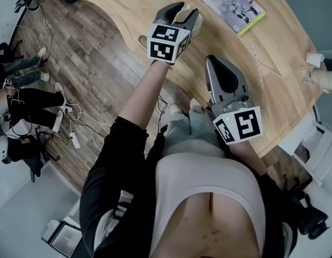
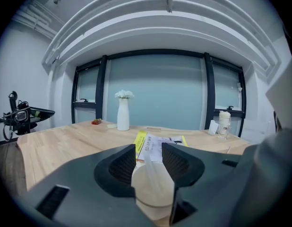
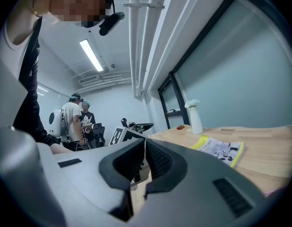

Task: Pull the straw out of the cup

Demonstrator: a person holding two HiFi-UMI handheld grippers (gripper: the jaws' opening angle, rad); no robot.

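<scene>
My left gripper (image 1: 186, 12) is over the wooden table (image 1: 128, 4), shut on a beige cup (image 1: 183, 19). In the left gripper view the cup (image 2: 153, 190) sits between the jaws (image 2: 149, 150), and a clear straw (image 2: 153, 168) stands up from its lid. My right gripper (image 1: 211, 59) hangs nearer my body, over the table's front edge and well apart from the cup. Its jaws (image 3: 145, 143) meet at the tips, and I see nothing held between them.
A yellow-edged booklet (image 1: 228, 1) lies beyond the cup. A thin clear straw (image 1: 257, 63) lies on the table to the right, near a pale bottle (image 1: 319, 79). A white vase (image 2: 123, 112) stands far back. People stand off to the side (image 3: 75, 122), and cables cross the floor (image 1: 74, 128).
</scene>
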